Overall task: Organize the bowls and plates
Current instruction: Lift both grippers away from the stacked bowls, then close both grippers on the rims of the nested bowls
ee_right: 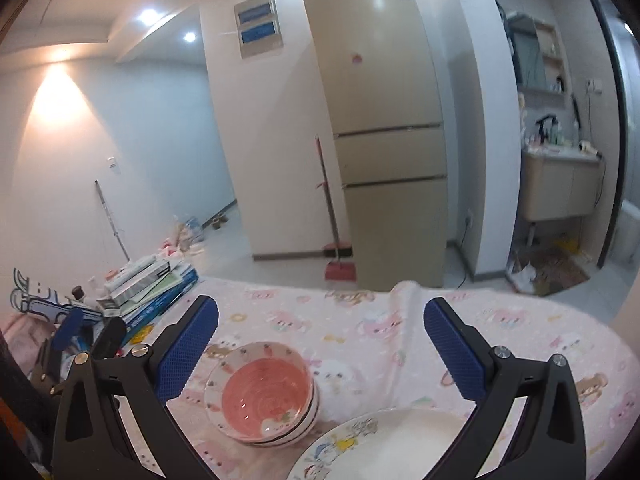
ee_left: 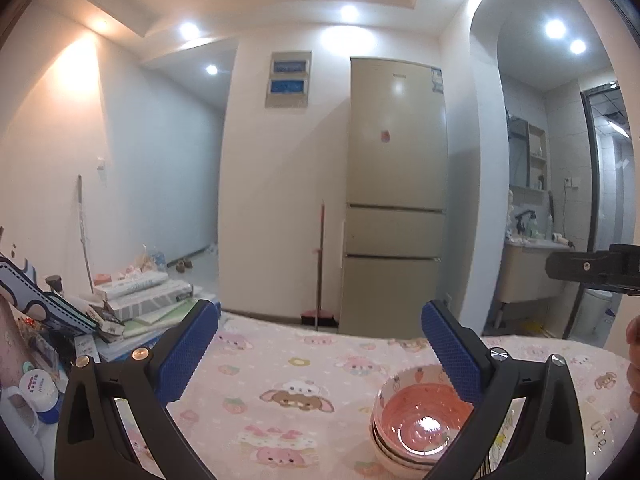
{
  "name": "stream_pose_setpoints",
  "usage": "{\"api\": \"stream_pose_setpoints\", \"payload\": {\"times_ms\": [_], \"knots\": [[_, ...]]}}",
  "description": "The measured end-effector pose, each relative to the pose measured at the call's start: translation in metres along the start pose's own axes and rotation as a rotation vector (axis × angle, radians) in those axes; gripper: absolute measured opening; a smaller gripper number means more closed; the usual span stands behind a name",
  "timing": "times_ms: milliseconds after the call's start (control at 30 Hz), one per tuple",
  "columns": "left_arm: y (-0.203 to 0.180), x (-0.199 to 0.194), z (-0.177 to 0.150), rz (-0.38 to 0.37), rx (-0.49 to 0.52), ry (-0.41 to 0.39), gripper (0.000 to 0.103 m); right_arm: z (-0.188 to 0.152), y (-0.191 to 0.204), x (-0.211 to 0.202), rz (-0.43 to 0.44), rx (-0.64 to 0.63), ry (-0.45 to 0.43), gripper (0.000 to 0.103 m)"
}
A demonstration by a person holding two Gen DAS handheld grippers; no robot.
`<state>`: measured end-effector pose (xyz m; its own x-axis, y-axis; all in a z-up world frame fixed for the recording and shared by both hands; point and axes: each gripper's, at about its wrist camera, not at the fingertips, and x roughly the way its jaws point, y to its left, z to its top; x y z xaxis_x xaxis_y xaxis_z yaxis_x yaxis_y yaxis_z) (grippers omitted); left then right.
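Pink cartoon tablecloth (ee_right: 360, 320) is carrying the stacked bowls (ee_right: 266, 396), white plate (ee_right: 384, 440) just right of them. Both left gripper (ee_left: 320, 354) and right gripper (ee_right: 320, 350) are hanging released, gripping nothing; the right is sitting nearer the bowls.

Beige fridge (ee_left: 394, 196) stood center frame against white walls; recessed ceiling lights (ee_left: 349, 13) glowed above; arched bathroom doorway (ee_left: 560, 160) opened at right.

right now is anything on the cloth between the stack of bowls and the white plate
Nothing. In the right wrist view the stack of bowls and the white plate sit close together, with only bare pink tablecloth in the narrow gap.
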<state>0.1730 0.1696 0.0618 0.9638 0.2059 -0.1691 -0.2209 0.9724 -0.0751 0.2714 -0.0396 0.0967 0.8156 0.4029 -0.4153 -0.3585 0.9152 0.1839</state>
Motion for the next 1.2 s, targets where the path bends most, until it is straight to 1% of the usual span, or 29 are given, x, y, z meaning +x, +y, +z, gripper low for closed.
{"api": "stream_pose_setpoints", "payload": {"times_ms": [67,133,167,233,267,300,367,433,467,567,600,633,667,700,733,767,800,833,900,1000,1033,1067,1100,1133,1200], "knots": [[0.0,0.003,-0.003,-0.03,0.007,0.012,0.103,-0.003,0.001,0.004,-0.044,-0.021,0.007,0.103],[-0.001,0.007,-0.004,-0.032,0.011,0.04,0.103,-0.009,0.005,0.009,-0.055,-0.054,0.042,0.103],[-0.001,0.011,-0.005,-0.046,0.009,0.065,0.103,-0.012,0.006,0.015,-0.044,-0.066,0.071,0.103],[0.0,0.017,-0.01,-0.112,-0.005,0.111,0.103,-0.017,0.007,0.025,-0.009,-0.076,0.129,0.103],[0.0,0.02,-0.011,-0.131,-0.011,0.131,0.103,-0.02,0.008,0.029,0.003,-0.074,0.143,0.103],[-0.001,0.024,-0.012,-0.134,-0.014,0.161,0.103,-0.024,0.01,0.033,0.01,-0.073,0.154,0.102],[-0.003,0.031,-0.015,-0.115,-0.013,0.211,0.103,-0.03,0.013,0.04,0.029,-0.074,0.181,0.102],[0.001,0.04,-0.021,-0.109,-0.047,0.251,0.103,-0.035,0.015,0.046,0.062,-0.069,0.215,0.1],[0.004,0.044,-0.024,-0.114,-0.072,0.274,0.103,-0.038,0.016,0.049,0.08,-0.058,0.238,0.099],[0.019,0.06,-0.036,-0.172,-0.196,0.357,0.103,-0.046,0.013,0.064,0.122,-0.022,0.323,0.097],[0.024,0.066,-0.041,-0.199,-0.245,0.384,0.103,-0.05,0.011,0.069,0.125,-0.003,0.355,0.095],[0.029,0.074,-0.048,-0.242,-0.3,0.418,0.101,-0.053,0.008,0.075,0.125,0.024,0.383,0.093],[0.033,0.08,-0.054,-0.286,-0.355,0.449,0.094,-0.056,0.004,0.08,0.124,0.061,0.413,0.087],[0.035,0.086,-0.059,-0.319,-0.401,0.476,0.083,-0.06,-0.001,0.085,0.132,0.108,0.443,0.084],[0.037,0.094,-0.067,-0.35,-0.452,0.513,0.079,-0.064,-0.004,0.09,0.15,0.141,0.463,0.082],[0.037,0.099,-0.073,-0.365,-0.477,0.541,0.076,-0.067,-0.006,0.094,0.172,0.159,0.484,0.079],[0.035,0.102,-0.076,-0.368,-0.477,0.555,0.076,-0.07,-0.007,0.098,0.187,0.166,0.505,0.077],[0.033,0.104,-0.079,-0.356,-0.46,0.56,0.076,-0.074,-0.007,0.102,0.188,0.171,0.517,0.077],[0.028,0.105,-0.081,-0.329,-0.412,0.557,0.076,-0.079,-0.006,0.107,0.168,0.174,0.532,0.076],[0.019,0.108,-0.084,-0.33,-0.38,0.57,0.076,-0.085,-0.005,0.114,0.183,0.181,0.563,0.074],[0.014,0.108,-0.086,-0.302,-0.359,0.578,0.076,-0.087,-0.004,0.117,0.192,0.185,0.574,0.074],[0.01,0.108,-0.087,-0.285,-0.329,0.581,0.075,-0.089,-0.005,0.119,0.196,0.193,0.582,0.072],[0.007,0.108,-0.088,-0.273,-0.305,0.579,0.072,-0.091,-0.005,0.121,0.194,0.202,0.588,0.069],[0.005,0.108,-0.09,-0.272,-0.299,0.58,0.071,-0.094,-0.006,0.123,0.19,0.21,0.595,0.067],[0.008,0.112,-0.095,-0.291,-0.325,0.602,0.071,-0.097,-0.007,0.126,0.193,0.222,0.599,0.058]]}}
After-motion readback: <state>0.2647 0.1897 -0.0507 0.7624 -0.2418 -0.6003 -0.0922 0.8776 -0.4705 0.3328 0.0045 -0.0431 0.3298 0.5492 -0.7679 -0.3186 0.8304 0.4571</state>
